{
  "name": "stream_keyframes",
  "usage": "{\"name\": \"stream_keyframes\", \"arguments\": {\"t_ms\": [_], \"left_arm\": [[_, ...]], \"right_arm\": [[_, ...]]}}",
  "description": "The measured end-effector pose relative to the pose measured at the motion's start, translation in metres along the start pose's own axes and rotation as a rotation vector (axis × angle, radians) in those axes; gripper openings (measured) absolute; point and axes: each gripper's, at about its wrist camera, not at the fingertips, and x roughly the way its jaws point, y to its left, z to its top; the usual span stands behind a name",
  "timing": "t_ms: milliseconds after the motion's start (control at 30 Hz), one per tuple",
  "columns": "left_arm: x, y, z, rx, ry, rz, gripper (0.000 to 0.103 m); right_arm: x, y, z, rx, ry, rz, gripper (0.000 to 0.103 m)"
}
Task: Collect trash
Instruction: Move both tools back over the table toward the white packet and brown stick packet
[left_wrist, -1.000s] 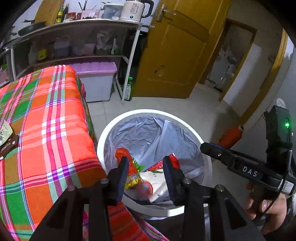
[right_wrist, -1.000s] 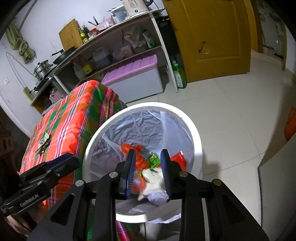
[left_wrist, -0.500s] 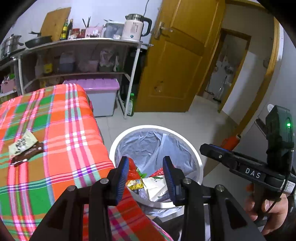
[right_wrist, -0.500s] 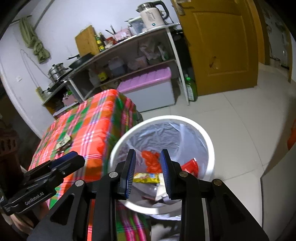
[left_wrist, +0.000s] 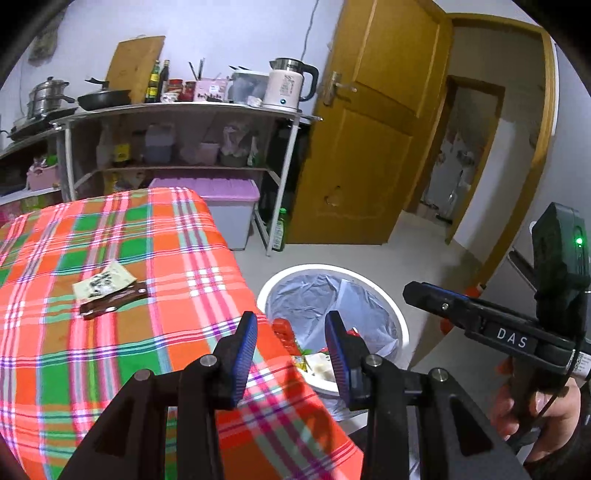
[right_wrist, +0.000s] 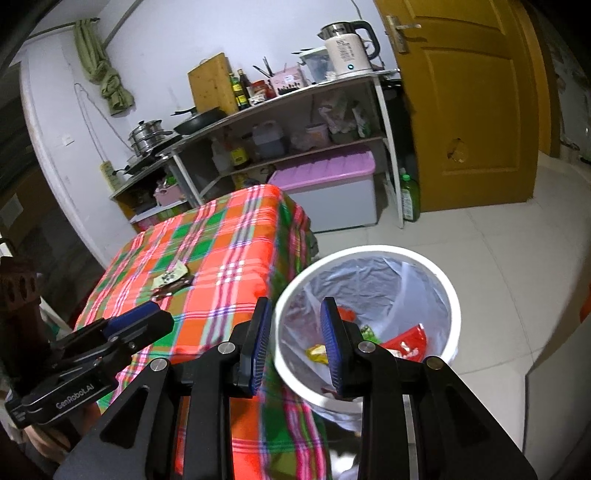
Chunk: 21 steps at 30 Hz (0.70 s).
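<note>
1. The white trash bin, lined with a grey bag, stands on the floor just beside the bench; it lies ahead of and below both grippers, with red, yellow and white wrappers inside.
2. Two wrappers, one pale and one dark brown, lie touching on the plaid cloth, ahead and to the left of the left gripper.
3. The left gripper is partly open and holds nothing; cloth edge and bin show between its blue pads.
4. The right gripper is also partly open and empty, its gap over the bin's near rim.
5. Only the left wrist view shows the hand on the right gripper's handle, and an open doorway.
6. Only the right wrist view shows a green cloth hanging on the wall.
7. Both show the shelf with a kettle.
</note>
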Motion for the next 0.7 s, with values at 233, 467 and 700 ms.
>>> {"name": "stream_keyframes", "arguments": {"t_ms": [233,467,700], "left_arm": [[-0.024,0.019,-0.004,-0.026,-0.029,0.040,0.038],[-0.042,0.035,-0.012,-0.050,-0.045,0.074,0.038],[-0.060,0.058,-0.019,-0.086,-0.060,0.123,0.038]], "right_arm": [[-0.002,0.020,-0.001,-0.030,-0.008,0.030,0.033],[-0.001,0.040,-0.003,-0.069,-0.003,0.061,0.034],[0.006,0.059,-0.005,-0.099,0.012,0.092,0.034]]}}
